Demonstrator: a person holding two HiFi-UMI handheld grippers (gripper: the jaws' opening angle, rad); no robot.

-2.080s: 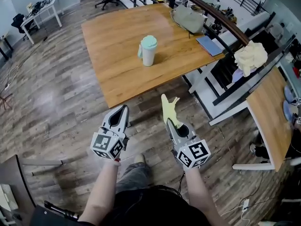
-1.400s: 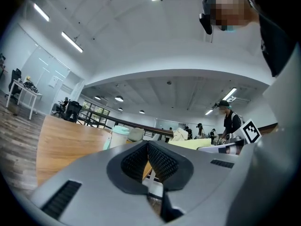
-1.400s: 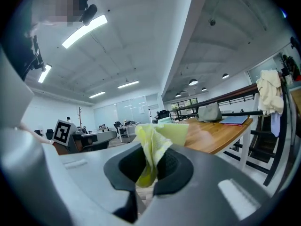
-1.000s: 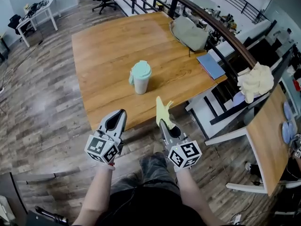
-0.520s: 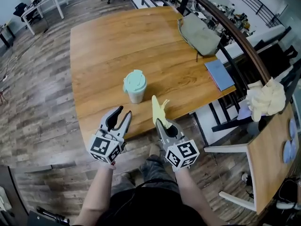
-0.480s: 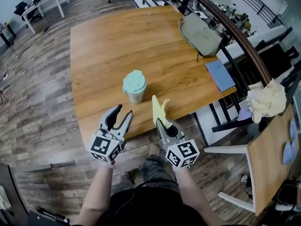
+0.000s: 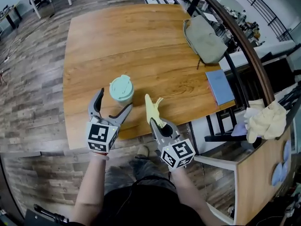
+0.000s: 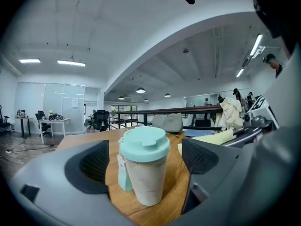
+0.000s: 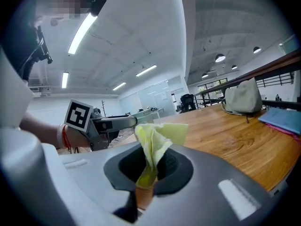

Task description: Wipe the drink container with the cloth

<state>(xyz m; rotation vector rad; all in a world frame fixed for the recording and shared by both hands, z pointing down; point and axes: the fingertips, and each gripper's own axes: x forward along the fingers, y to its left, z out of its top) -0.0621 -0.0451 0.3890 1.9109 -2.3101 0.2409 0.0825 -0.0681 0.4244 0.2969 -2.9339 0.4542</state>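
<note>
A beige cup with a mint green lid (image 7: pixel 121 89) (image 8: pixel 143 166) stands upright near the front edge of the wooden table (image 7: pixel 141 41). My left gripper (image 7: pixel 112 106) (image 8: pixel 145 161) is just in front of it; its jaws are opening and flank the cup without touching it. To the right, my right gripper (image 7: pixel 154 122) (image 9: pixel 148 171) is shut on a yellow cloth (image 7: pixel 152 109) (image 9: pixel 156 140) that sticks up from its jaws. The cloth hangs over the table's front edge, apart from the cup.
A grey bag (image 7: pixel 203 38) and a blue notebook (image 7: pixel 220 86) lie at the table's right side, beside a dark railing (image 7: pixel 230 32). A cream cloth bundle (image 7: pixel 264 121) rests by a second table at the right. Wood-plank floor (image 7: pixel 28 79) lies to the left.
I have come up to the table, so the cup now sits right before my grippers. My left gripper's jaws have gone from shut to wide apart around the cup. The right still holds the cloth.
</note>
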